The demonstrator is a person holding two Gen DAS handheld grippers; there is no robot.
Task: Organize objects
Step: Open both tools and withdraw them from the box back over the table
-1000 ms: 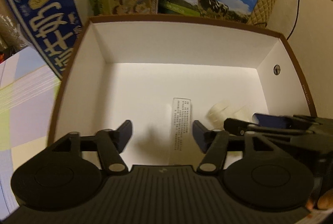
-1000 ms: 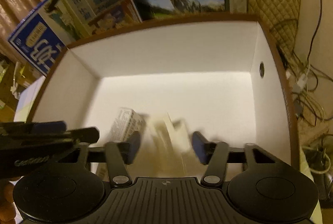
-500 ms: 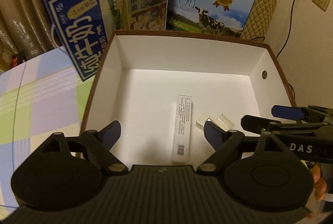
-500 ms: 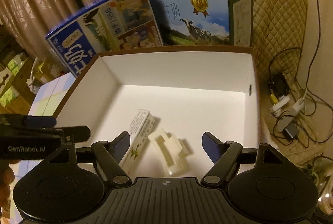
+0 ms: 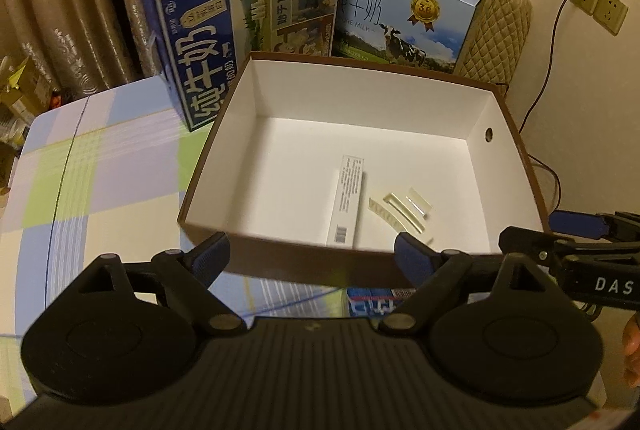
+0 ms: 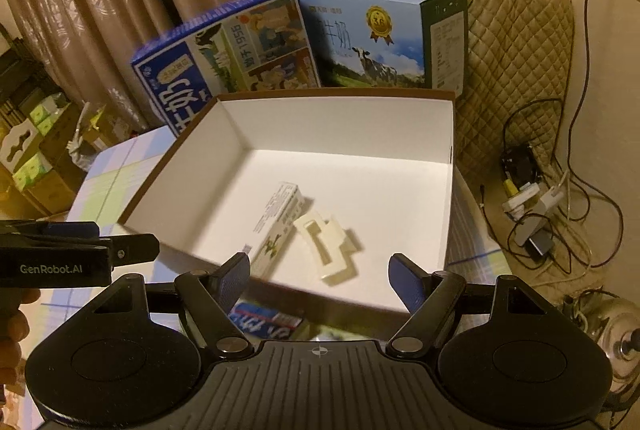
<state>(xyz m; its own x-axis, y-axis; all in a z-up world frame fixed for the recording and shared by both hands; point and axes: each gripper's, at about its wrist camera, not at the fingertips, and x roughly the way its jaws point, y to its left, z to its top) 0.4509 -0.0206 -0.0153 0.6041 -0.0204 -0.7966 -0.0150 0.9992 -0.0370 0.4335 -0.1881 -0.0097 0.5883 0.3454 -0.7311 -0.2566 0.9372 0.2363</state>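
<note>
While both grippers hang wide open and empty, the long carton (image 5: 349, 201) and pale clip (image 6: 329, 245) lie side by side inside the box (image 5: 516, 150). Next pick—maybe the blue packet (image 6: 266, 322), too blurry to tell—reach slowly, squeeze its middle.

Background only: two milk cartons stand upright side by side at the back, dark blue carton (image 5: 240, 30) on the left, light blue cow-print carton (image 5: 404, 22) on the right, touching or nearly so. Brown patterned curtains (image 6: 100, 10) behind them. Quilted beige cover (image 6: 516, 70) draped to the right of the cartons. Wall sockets (image 5: 600, 6) with a cable plugged in. Power strip and tangled cables (image 6: 536, 202) on the floor. Tabletop (image 5: 100, 182) has a pastel check cloth. Stacked boxes (image 6: 32, 150) far left.
</note>
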